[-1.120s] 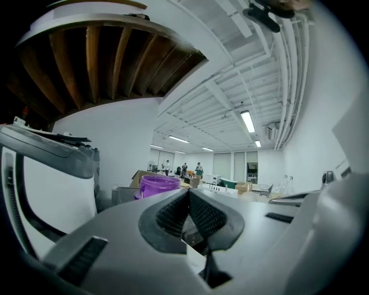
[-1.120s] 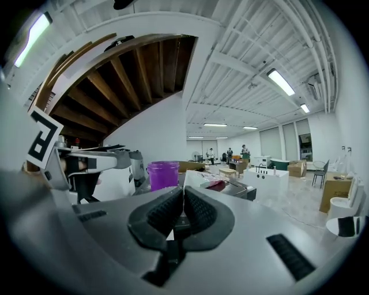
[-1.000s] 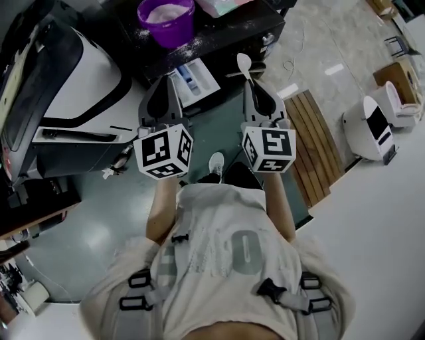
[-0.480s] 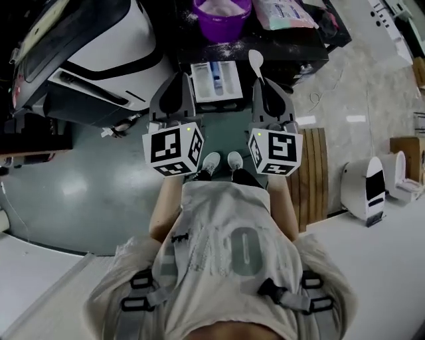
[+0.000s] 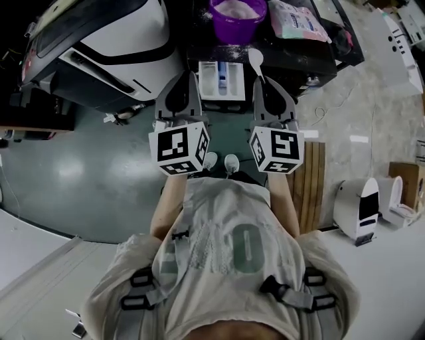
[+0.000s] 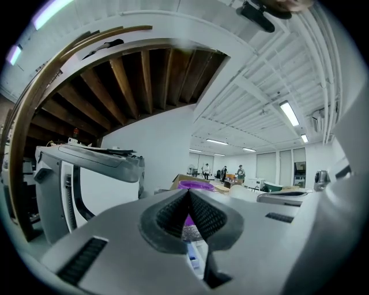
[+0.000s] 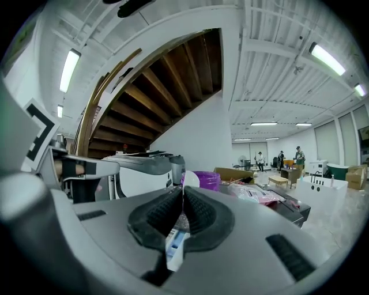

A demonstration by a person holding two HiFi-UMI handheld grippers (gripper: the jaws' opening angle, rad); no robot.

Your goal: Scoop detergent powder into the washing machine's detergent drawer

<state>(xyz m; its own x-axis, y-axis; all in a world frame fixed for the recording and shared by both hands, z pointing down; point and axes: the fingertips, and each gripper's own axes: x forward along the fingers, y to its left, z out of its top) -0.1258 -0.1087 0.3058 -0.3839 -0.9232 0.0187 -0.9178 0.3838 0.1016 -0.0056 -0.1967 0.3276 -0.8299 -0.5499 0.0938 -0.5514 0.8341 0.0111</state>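
A purple bowl (image 5: 238, 16) of white powder stands on a black cabinet top. Below it the white detergent drawer (image 5: 222, 78) is pulled out, with a blue insert showing. My left gripper (image 5: 187, 76) is shut and holds nothing, just left of the drawer. My right gripper (image 5: 263, 80) is shut on the handle of a white spoon (image 5: 255, 60), which points up toward the bowl at the drawer's right. In the right gripper view the spoon (image 7: 191, 179) stands in front of the bowl (image 7: 206, 178), and the drawer (image 7: 174, 245) lies below the jaws.
A white and black washing machine (image 5: 113, 46) fills the upper left. A pink detergent bag (image 5: 295, 20) lies right of the bowl. Spilled powder dusts the cabinet top (image 5: 312, 56). A wooden slat mat (image 5: 311, 179) lies on the floor to the right, white units (image 5: 358, 209) beyond it.
The drawer and bowl have shifted from the upper left to straight ahead of both grippers. The spoon stays held in the right gripper; both jaws remain shut.
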